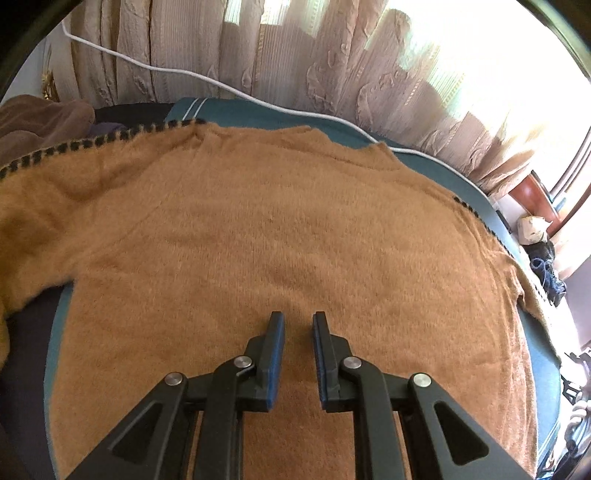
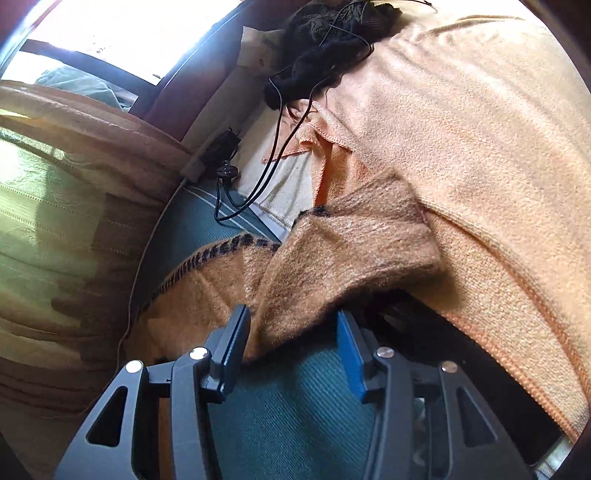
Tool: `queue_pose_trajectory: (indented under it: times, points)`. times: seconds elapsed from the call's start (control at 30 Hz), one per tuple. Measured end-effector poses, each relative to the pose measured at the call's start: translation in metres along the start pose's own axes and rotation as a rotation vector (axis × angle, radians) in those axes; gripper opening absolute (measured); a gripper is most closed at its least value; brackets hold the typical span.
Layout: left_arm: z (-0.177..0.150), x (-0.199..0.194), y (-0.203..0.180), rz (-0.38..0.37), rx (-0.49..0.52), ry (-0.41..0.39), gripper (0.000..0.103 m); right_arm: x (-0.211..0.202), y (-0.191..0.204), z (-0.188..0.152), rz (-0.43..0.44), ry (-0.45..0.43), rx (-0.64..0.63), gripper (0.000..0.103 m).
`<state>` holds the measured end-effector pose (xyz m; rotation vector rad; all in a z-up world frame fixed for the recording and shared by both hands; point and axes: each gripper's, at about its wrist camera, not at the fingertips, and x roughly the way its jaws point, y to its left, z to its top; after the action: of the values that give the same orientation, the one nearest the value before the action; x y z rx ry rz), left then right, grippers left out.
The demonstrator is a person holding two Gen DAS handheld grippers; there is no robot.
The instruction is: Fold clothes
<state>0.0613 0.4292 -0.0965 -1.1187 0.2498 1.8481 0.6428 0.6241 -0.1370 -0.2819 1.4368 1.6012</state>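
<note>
A fuzzy tan sweater with black-stitched edging lies spread flat on a teal cover. My left gripper hovers low over the sweater's middle, open by a narrow gap with nothing between its fingers. In the right wrist view one tan sleeve of the sweater lies bunched at the cover's edge. My right gripper stands open and wide, its fingers on either side of the sleeve's near fold. The sleeve's far end tucks under a peach blanket.
A peach blanket drapes over the right side. A black lacy garment and black cables lie beyond it. A white cable runs along beige curtains. Brown cloth is piled far left.
</note>
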Motion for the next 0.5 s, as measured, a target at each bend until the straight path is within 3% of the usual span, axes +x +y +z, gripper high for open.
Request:
queue_pose_trajectory:
  times: [0.13, 0.23, 0.27, 0.4, 0.5]
  points:
    - [-0.002, -0.001, 0.003, -0.019, -0.001, -0.021, 0.016, 0.026, -0.010, 0.007, 0.009, 0.015, 0.071, 0.045]
    - [-0.003, -0.001, 0.005, -0.033, -0.002, -0.036, 0.017, 0.026, -0.005, 0.011, -0.007, -0.024, 0.048, 0.022]
    - [-0.003, -0.001, 0.005, -0.038, -0.002, -0.041, 0.017, 0.023, 0.000, 0.012, -0.026, -0.042, 0.026, 0.010]
    - [-0.003, -0.002, 0.009, -0.067, -0.023, -0.046, 0.017, 0.003, 0.040, 0.014, -0.111, -0.155, -0.125, 0.007]
    - [-0.003, -0.004, 0.011, -0.083, -0.033, -0.048, 0.017, -0.018, 0.088, 0.012, -0.118, -0.261, -0.256, 0.007]
